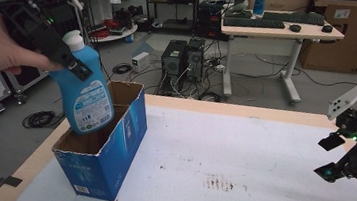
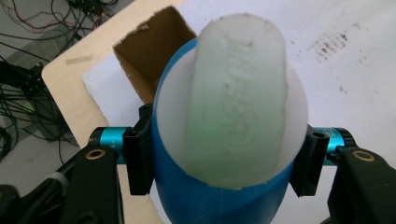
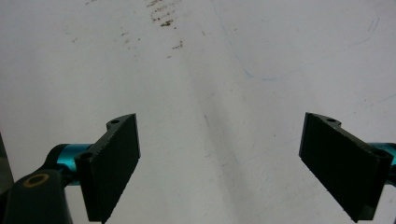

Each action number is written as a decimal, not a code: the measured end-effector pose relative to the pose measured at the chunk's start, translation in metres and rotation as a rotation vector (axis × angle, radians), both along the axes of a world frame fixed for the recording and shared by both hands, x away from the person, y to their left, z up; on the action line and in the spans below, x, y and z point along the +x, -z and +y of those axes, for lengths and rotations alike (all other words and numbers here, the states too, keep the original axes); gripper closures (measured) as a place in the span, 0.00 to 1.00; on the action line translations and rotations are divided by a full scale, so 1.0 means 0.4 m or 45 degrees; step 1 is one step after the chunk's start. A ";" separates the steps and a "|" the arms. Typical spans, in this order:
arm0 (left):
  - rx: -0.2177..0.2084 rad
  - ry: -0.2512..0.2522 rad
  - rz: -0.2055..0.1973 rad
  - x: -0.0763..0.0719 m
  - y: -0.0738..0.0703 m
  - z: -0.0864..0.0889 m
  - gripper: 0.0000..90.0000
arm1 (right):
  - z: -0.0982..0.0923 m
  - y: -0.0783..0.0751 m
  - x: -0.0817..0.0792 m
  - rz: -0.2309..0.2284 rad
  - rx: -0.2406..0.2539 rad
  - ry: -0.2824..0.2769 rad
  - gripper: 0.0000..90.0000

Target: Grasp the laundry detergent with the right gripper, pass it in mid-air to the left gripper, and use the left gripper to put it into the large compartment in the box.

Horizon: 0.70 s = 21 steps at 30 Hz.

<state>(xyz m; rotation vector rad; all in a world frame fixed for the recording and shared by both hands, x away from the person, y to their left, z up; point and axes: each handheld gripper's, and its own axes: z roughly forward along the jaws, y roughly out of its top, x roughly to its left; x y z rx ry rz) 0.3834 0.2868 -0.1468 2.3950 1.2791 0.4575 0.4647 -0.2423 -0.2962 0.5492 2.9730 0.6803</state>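
Note:
A blue bottle (image 1: 84, 93) with a white cap (image 1: 73, 40) hangs upright over the open top of a blue cardboard box (image 1: 121, 146), its base at the box's mouth. My left gripper (image 1: 69, 59) is shut on the bottle's shoulder just under the cap. In the left gripper view the white cap (image 2: 236, 88) faces the camera, both pads press the blue body (image 2: 219, 200), and the box opening (image 2: 152, 51) lies below. My right gripper (image 1: 331, 157) stands open at the table's right edge, its jaws wide apart above the bare white cover (image 3: 210, 70).
The table (image 1: 248, 111) has a wooden rim and a white cover with dark stains (image 1: 220, 181) near the front middle. Beyond it are a desk (image 1: 279, 27) with monitors, computer towers (image 1: 182, 57) and floor cables (image 1: 42, 119).

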 end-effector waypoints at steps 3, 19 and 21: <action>0.017 -0.014 0.007 0.006 0.028 0.002 0.42 | -0.005 0.001 -0.001 0.001 0.000 0.006 0.13; 0.040 0.019 0.129 0.049 0.237 -0.001 0.42 | -0.017 0.010 -0.005 0.001 -0.037 0.022 0.13; 0.036 0.027 0.138 0.054 0.261 -0.002 0.42 | -0.018 0.011 -0.007 0.001 -0.038 0.021 0.13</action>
